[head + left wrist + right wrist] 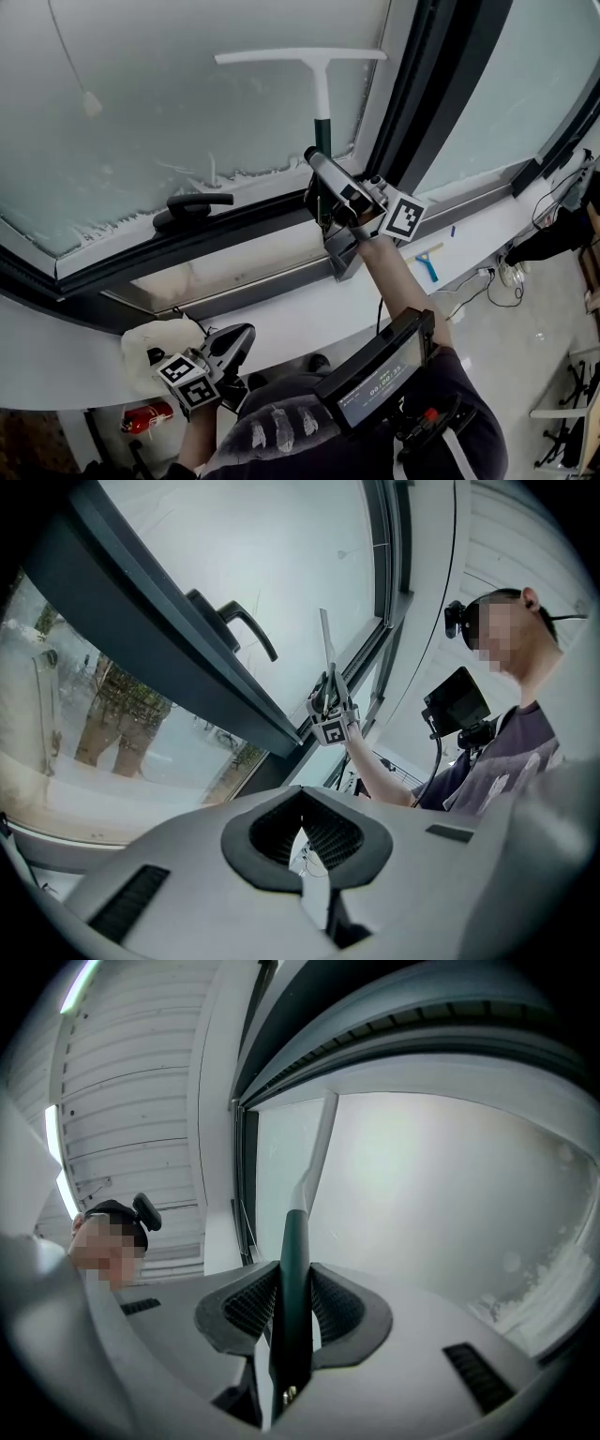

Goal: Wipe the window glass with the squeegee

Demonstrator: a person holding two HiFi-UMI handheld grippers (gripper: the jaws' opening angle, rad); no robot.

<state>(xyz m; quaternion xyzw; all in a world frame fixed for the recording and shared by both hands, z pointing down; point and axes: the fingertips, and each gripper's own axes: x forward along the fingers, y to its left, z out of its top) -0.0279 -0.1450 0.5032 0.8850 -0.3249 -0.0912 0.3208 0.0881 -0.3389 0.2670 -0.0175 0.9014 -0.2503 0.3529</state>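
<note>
- White blade above and dark green handle below: the squeegee [322,89] stands upright on the window glass [169,103], its blade level against the upper part of the pane
- The right gripper [321,183] is clamped on that green handle; in the right gripper view we see the handle run straight up between the two pads, both pressing on it
- Under the blade, a ragged band of whitish foam [234,173] clings along the bottom of the pane (we cannot tell whether it is wet or dried)
- On the dark frame to the left of the right gripper we see the window handle [192,206], its lever pointing right
- The left gripper [236,342] hangs low at the near edge of the white sill [309,323], well apart from the squeegee; its jaws are drawn together with nothing between them, only a sliver of light
- A pale cloth [164,339] lies on the sill just beside the left gripper
- Far to the right on the sill we make out a small blue-handled tool [429,262]
</note>
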